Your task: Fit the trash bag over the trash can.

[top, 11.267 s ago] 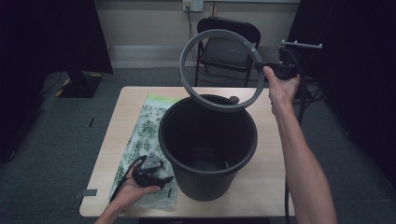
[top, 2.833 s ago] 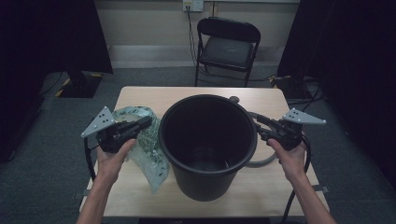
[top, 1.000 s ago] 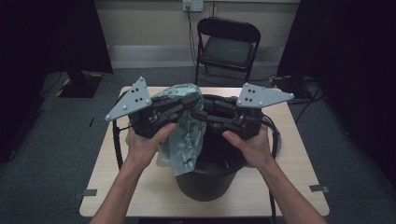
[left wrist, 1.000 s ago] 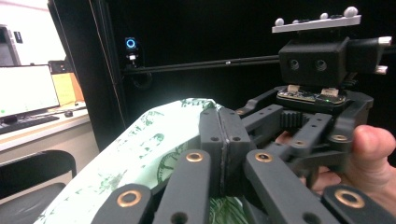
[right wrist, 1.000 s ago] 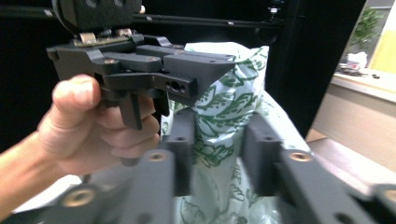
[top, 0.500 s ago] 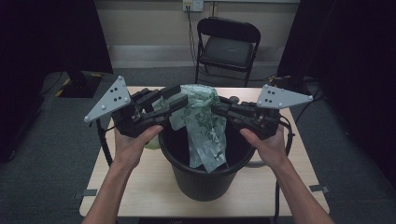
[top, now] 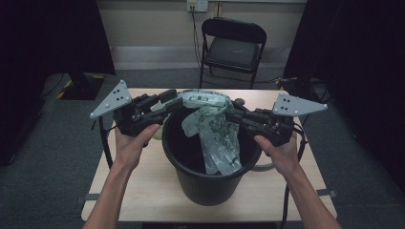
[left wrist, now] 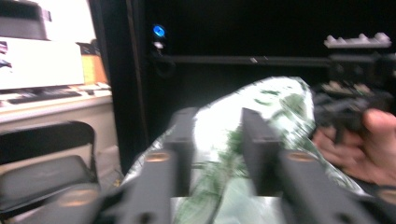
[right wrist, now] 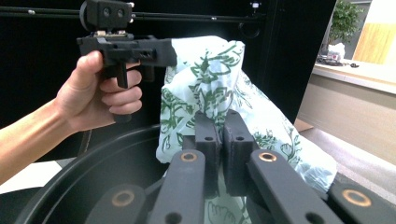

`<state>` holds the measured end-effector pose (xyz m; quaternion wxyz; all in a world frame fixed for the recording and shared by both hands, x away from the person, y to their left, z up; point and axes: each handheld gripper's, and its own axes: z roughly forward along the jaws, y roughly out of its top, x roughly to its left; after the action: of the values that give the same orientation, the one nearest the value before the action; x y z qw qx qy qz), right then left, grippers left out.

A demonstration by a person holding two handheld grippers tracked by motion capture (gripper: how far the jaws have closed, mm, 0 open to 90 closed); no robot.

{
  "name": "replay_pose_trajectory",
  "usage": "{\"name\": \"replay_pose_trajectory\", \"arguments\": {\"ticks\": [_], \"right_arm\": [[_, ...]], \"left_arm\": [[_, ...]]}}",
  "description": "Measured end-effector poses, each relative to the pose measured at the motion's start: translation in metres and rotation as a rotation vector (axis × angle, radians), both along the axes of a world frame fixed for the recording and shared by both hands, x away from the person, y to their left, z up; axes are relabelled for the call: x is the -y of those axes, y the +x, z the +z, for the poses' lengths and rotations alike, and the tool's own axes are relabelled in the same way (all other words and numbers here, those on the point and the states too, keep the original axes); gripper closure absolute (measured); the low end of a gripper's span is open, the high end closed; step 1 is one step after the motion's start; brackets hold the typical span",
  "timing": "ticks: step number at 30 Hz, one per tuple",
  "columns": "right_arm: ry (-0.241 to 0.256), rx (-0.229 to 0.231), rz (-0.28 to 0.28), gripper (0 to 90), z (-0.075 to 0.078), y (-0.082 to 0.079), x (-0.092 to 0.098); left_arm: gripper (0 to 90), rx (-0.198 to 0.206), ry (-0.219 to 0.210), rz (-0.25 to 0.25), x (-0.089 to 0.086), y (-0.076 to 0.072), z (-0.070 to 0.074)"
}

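**Bag lifted over the bin, mouth being pulled apart**

Both grippers are up over the black bin (top: 203, 157) on the table (top: 267, 195), holding the green-printed plastic bag (top: 212, 126) between them. Left gripper (top: 174, 102): in the left gripper view its jaws stand either side of a fold of the bag, picture blurred, gap looks wider than the film, so cannot tell if it truly pinches. Right gripper (right wrist: 217, 140): jaws pressed together on the bag's film, clear in the right gripper view.

Change: a few seconds back the bag lay bunched at the bin's left side on the table; since then it has come up over the rim, and over the last second the two hands have drawn apart. The bag's tail now hangs down inside the bin.

Reading: the bin is being lined. Mouth not yet spread round the rim. The grey hoop (top: 260, 167) lies on the table behind the right hand (top: 282, 150), likely the retaining ring for later.
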<state>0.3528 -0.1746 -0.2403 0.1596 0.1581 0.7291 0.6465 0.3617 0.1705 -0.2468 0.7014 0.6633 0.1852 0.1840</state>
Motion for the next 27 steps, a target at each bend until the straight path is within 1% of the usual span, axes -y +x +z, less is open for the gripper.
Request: {"name": "replay_pose_trajectory", "arguments": {"ticks": [1, 2, 3, 4, 5, 6, 7, 8, 9, 10, 11, 13, 14, 15, 16, 17, 19, 20, 21, 22, 23, 24, 25, 27], "right_arm": [[-0.004, -0.002, -0.004, 86.4, -0.001, 0.001, 0.000], [-0.006, -0.005, -0.007, 85.3, -0.002, 0.002, 0.001], [-0.008, -0.009, -0.013, 84.2, -0.004, 0.003, 0.001], [-0.008, -0.014, -0.019, 83.8, -0.005, 0.004, 0.002], [-0.013, -0.018, -0.024, 82.5, -0.006, 0.005, 0.002], [-0.020, -0.019, -0.033, 79.0, -0.007, 0.005, 0.003], [-0.025, -0.019, -0.045, 72.5, -0.006, 0.005, 0.003], [-0.037, -0.021, -0.072, 67.5, -0.005, 0.005, 0.004], [-0.045, -0.020, -0.083, 62.4, -0.005, 0.005, 0.006], [-0.045, -0.020, -0.083, 62.4, -0.005, 0.005, 0.006], [-0.038, -0.032, -0.087, 51.2, -0.005, 0.005, 0.009], [-0.039, -0.035, -0.085, 45.1, -0.006, 0.003, 0.012], [-0.039, -0.035, -0.085, 45.1, -0.006, 0.003, 0.012], [-0.029, -0.039, -0.083, 41.6, -0.008, 0.002, 0.016], [-0.029, -0.039, -0.083, 41.6, -0.008, 0.002, 0.016], [-0.023, -0.043, -0.088, 37.6, -0.011, 0.001, 0.020], [-0.009, -0.043, -0.097, 36.7, -0.011, 0.002, 0.026], [0.003, -0.045, -0.091, 36.7, -0.011, 0.002, 0.029], [0.003, -0.045, -0.091, 36.7, -0.011, 0.002, 0.029], [0.020, -0.047, -0.087, 36.8, -0.011, 0.002, 0.031], [0.033, -0.042, -0.092, 38.5, -0.009, 0.002, 0.033], [0.033, -0.042, -0.092, 38.5, -0.009, 0.002, 0.033], [0.033, -0.041, -0.078, 42.5, -0.008, 0.002, 0.031], [0.032, -0.041, -0.074, 43.5, -0.007, 0.001, 0.027]], "left_arm": [[77.2, -0.007, 0.013, -0.008, 0.001, 0.000, -0.002], [82.7, -0.007, 0.013, -0.008, 0.001, 0.000, -0.002], [87.7, -0.010, 0.028, -0.044, 0.002, -0.001, -0.006], [89.4, -0.012, 0.032, -0.048, 0.003, -0.003, -0.007], [90.0, -0.009, 0.034, -0.060, 0.004, -0.004, -0.009], [90.0, -0.007, 0.034, -0.068, 0.005, -0.006, -0.009], [90.0, -0.005, 0.035, -0.070, 0.006, -0.008, -0.010], [90.0, 0.002, 0.045, -0.069, 0.006, -0.010, -0.010], [90.0, 0.004, 0.045, -0.066, 0.007, -0.011, -0.010], [90.0, 0.004, 0.045, -0.066, 0.007, -0.011, -0.010], [90.0, 0.004, 0.043, -0.064, 0.007, -0.012, -0.011], [90.0, 0.000, 0.048, -0.063, 0.008, -0.012, -0.013], [90.0, 0.000, 0.048, -0.063, 0.008, -0.012, -0.013], [90.0, -0.002, 0.062, -0.054, 0.008, -0.012, -0.016], [90.0, -0.002, 0.062, -0.054, 0.008, -0.012, -0.016], [90.0, -0.006, 0.071, -0.046, 0.007, -0.012, -0.019], [90.0, -0.014, 0.067, -0.047, 0.006, -0.012, -0.023], [90.0, -0.015, 0.068, -0.044, 0.006, -0.011, -0.024], [90.0, -0.015, 0.068, -0.044, 0.006, -0.011, -0.024], [90.0, -0.020, 0.066, -0.045, 0.006, -0.010, -0.025], [90.0, -0.023, 0.073, -0.051, 0.008, -0.010, -0.026], [90.0, -0.023, 0.073, -0.051, 0.008, -0.010, -0.026], [90.0, -0.024, 0.073, -0.061, 0.011, -0.010, -0.026], [90.0, -0.022, 0.075, -0.068, 0.014, -0.011, -0.026]]}}
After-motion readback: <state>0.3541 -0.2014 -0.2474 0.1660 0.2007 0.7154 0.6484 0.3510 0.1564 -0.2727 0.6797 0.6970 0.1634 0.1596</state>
